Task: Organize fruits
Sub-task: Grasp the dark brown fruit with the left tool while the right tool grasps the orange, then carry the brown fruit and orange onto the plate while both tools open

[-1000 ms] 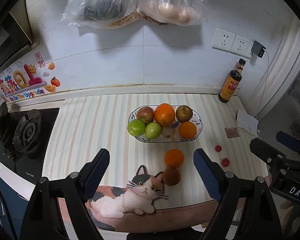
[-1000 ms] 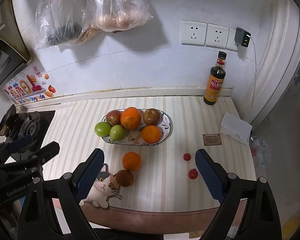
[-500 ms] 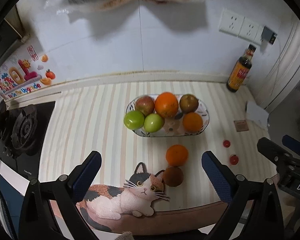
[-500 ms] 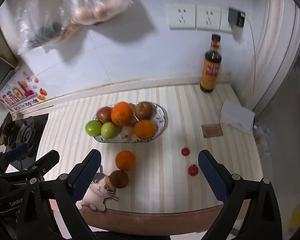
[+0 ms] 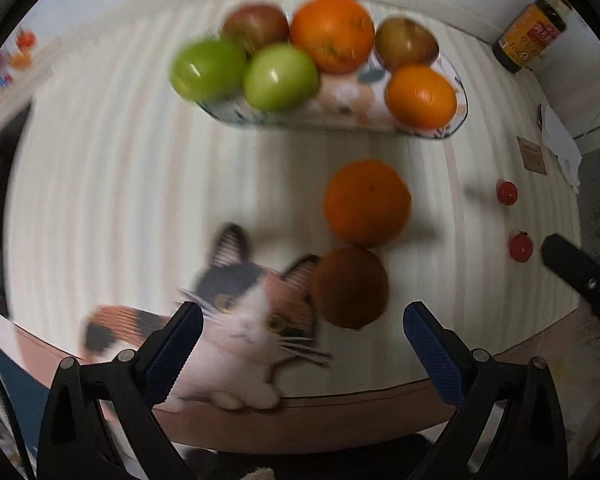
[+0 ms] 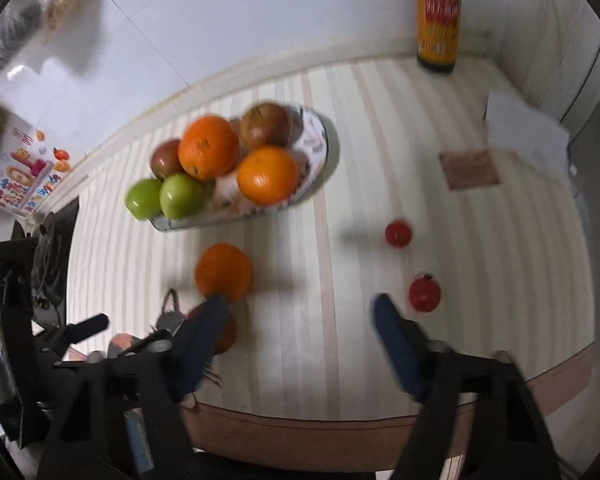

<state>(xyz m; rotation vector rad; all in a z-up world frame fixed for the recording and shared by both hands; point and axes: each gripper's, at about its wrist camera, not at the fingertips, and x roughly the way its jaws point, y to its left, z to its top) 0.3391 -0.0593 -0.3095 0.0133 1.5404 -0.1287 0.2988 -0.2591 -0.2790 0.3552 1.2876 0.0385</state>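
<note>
The striped, matte worktop (image 5: pixel 100 184) carries an oval patterned dish (image 5: pixel 458 96) at 12 o'clock in the left wrist view, holding 2 glossy green apples (image 5: pixel 280 76), 2 dull reddish apples (image 5: pixel 406 42) and 2 pebbly oranges (image 5: pixel 332 32). A loose orange (image 5: pixel 366 204) sits just below the dish, touching a round brown fruit (image 5: pixel 348 288) at its 6 o'clock. 2 small red tomatoes (image 6: pixel 424 294) lie at 3 o'clock. A cat-shaped mat (image 5: pixel 244 320) overlaps the worktop edge beside the brown fruit.

The left tongs (image 5: pixel 302 344) gape fully wide and empty. The right tongs (image 6: pixel 300 340) have just been closing, nothing between them, 1 blue pad beside the nearer tomato. A dark bottle (image 6: pixel 438 20) stands at the wall.
</note>
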